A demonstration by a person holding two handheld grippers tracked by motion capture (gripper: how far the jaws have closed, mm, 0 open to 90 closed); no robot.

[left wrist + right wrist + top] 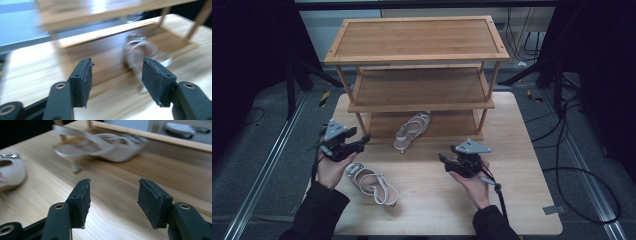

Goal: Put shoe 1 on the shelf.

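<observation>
Sandals are what I'm working with here, a pale beige pair with sparkly toe trim. From the high view, far left, my left hand [329, 167] holds the left gripper [362, 141] above the tabletop [437, 205], pointing toward the rack. Its fingers [83, 80] are spread wide with nothing between them. The picture from that gripper is pretty blurry, but I can make out one sandal through the gap.

Just below and right of that hand, the near sandal [372, 183] lies flat on the tabletop, toe toward my left hand, straps toward the front edge.

Moving right, the far sandal [411, 131] sits half on the bottom shelf of the wooden shoe rack [417, 57], toe in under the middle shelf, heel hanging over the shelf edge toward me. In the right gripper view it's side-on [105, 145], thin heel touching down on the tabletop.

Further right, my right hand [474, 182] holds the right gripper [443, 159], aimed left. Its fingers [82, 200] are also wide apart and empty, hovering over bare wood, well apart from either shoe.
</observation>
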